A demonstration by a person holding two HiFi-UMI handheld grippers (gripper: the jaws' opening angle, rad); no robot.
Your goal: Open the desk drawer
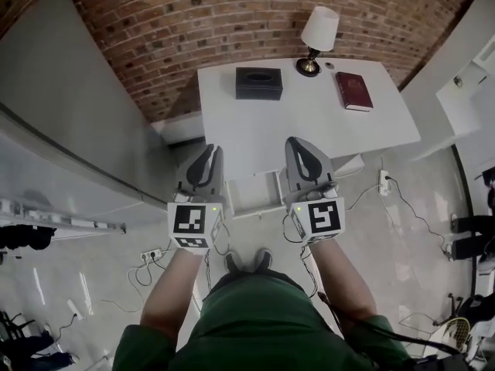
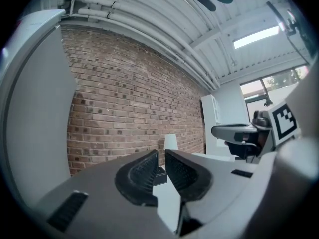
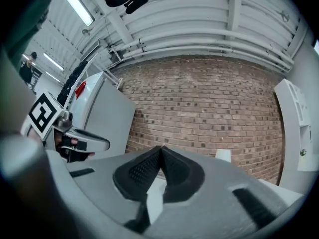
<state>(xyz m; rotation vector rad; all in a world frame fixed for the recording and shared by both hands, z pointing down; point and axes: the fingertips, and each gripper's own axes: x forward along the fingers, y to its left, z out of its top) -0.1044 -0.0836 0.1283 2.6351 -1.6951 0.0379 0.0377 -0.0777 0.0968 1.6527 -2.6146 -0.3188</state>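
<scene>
In the head view the white desk (image 1: 309, 122) stands against the brick wall. Its drawer (image 1: 257, 193) hangs pulled out below the front edge, and its white inside shows. Both grippers are held level, high above the floor, on either side of the drawer and touching nothing. My left gripper (image 1: 209, 151) (image 2: 162, 157) has a narrow slit between its ribbed pads, with nothing in it. My right gripper (image 1: 298, 142) (image 3: 160, 151) is shut, tips together, empty.
On the desk stand a black tissue box (image 1: 259, 83), a lamp (image 1: 318, 35) and a red book (image 1: 353, 91). A grey partition (image 1: 69, 122) runs along the left. Cables and a power strip (image 1: 151, 255) lie on the floor by the person's feet.
</scene>
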